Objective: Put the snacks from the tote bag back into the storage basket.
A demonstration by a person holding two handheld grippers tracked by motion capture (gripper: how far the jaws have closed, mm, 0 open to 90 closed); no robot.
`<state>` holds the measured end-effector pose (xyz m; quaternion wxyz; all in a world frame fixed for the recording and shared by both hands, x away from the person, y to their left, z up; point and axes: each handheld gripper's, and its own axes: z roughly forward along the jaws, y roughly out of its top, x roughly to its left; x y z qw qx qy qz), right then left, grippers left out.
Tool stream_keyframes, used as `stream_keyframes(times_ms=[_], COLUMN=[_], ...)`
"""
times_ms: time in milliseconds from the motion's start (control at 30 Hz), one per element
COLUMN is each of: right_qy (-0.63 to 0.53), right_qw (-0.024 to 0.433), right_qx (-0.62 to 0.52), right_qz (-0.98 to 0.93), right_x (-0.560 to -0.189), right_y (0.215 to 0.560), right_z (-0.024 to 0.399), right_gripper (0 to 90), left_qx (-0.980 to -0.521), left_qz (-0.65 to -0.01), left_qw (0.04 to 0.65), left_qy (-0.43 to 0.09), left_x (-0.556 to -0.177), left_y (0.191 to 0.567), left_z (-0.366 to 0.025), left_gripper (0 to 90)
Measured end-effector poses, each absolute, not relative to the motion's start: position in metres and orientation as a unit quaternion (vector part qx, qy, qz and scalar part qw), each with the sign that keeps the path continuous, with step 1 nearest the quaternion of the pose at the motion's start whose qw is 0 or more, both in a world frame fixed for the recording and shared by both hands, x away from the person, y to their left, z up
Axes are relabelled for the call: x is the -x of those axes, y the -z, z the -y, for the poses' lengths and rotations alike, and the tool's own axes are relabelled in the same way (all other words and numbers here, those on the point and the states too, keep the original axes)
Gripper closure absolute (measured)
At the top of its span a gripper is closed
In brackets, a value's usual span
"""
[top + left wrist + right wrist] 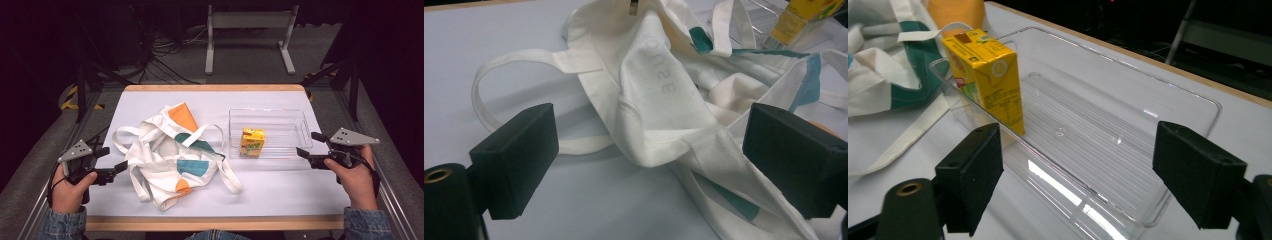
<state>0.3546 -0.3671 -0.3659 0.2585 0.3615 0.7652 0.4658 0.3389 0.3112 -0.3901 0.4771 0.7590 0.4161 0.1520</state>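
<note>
White tote bag with teal and orange patches — yellow juice carton in a clear plastic tray — pale table

Bright table, black surroundings, and all three pictures a little soft.

Overhead light falls evenly on the white table in the high view, and the room beyond drops off into near darkness. Shadows under the tote bag are faint and short. In the right gripper view, white glare streaks the floor of the clear tray. In the left gripper view the near black pads look soft and the bag's folds are sharper.
</note>
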Motion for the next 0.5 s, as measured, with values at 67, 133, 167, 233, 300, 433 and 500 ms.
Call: stream_keyframes(times_ms=[67,133,167,233,300,433,500], right_qy=[-0.468,-0.468,-0.469,-0.467,-0.468,-0.463,-0.461], right_qw=[0.26,0.256,0.254,0.247,0.246,0.246,0.243], right_qx=[-0.377,-0.387,-0.388,-0.394,-0.397,-0.403,-0.404], right_qz=[-0.756,-0.752,-0.752,-0.752,-0.75,-0.751,-0.752], right_x=[-0.353,-0.353,-0.353,-0.353,-0.353,-0.353,-0.353], right_y=[0.372,0.383,0.386,0.392,0.397,0.403,0.406], right_z=[0.37,0.373,0.374,0.376,0.378,0.381,0.382], right_gripper=[20.6,20.7,20.6,20.4,17.7,17.7,17.7], left_qx=[-0.76,-0.761,-0.761,-0.762,-0.759,-0.752,-0.754], left_qz=[-0.413,-0.412,-0.413,-0.414,-0.42,-0.432,-0.429], left_qw=[0.48,0.479,0.479,0.478,0.481,0.486,0.485], left_qy=[-0.15,-0.147,-0.143,-0.141,-0.128,-0.112,-0.11], left_x=[-0.339,-0.339,-0.339,-0.339,-0.341,-0.342,-0.343], left_y=[0.392,0.394,0.397,0.398,0.403,0.409,0.414], left_z=[-0.312,-0.313,-0.313,-0.313,-0.314,-0.315,-0.315], left_gripper=[6.5,5.1,5.0,4.7,4.7,4.7,4.4])
